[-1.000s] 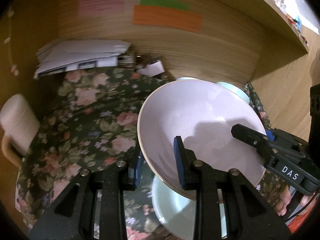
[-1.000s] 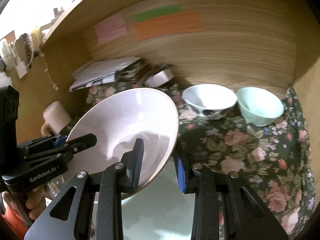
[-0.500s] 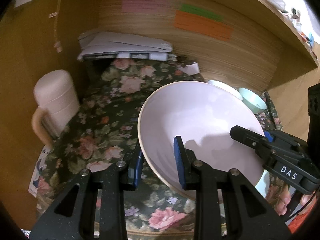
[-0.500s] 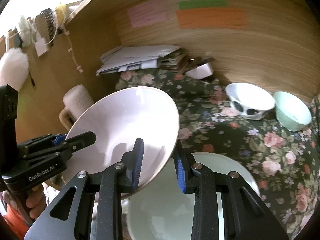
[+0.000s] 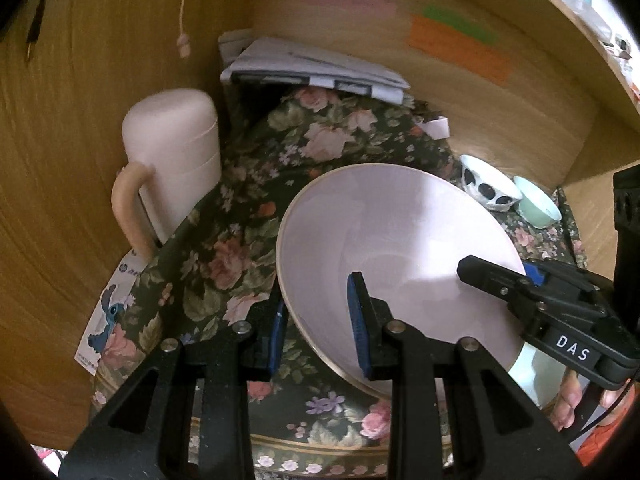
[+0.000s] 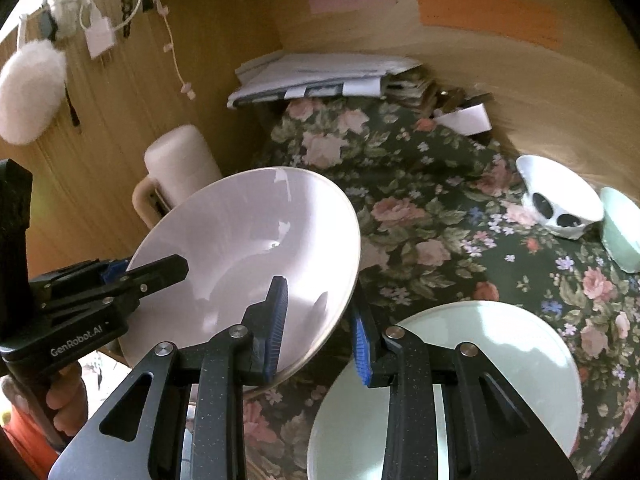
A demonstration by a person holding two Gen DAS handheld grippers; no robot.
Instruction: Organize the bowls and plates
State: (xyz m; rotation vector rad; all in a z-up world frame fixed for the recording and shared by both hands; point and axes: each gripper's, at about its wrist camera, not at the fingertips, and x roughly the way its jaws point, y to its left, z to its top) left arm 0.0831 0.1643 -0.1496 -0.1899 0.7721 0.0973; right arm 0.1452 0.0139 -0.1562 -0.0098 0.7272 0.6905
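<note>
gripping the near rim of the pink plate (image 5: 384,248), the left gripper (image 5: 318,320) has its blue pads pinched narrow on the edge, one pad inside the dish and one under it. across from it the right gripper (image 6: 320,320) clamps the opposite rim the same way, so the plate hangs tilted between the two, clear of the floral cloth (image 6: 420,200). just beside and below lies the pale green plate (image 6: 480,360), flat on the cloth. farther back stand the spotted bowl (image 6: 560,204) and the mint bowl (image 6: 620,228), touching or nearly so. judging from this, the step is carrying the pink plate to a resting place. to do it well, level both hands together, keep even squeeze on each rim, lower slowly, and mind the pink jug (image 5: 176,160) near the left wall.
</note>
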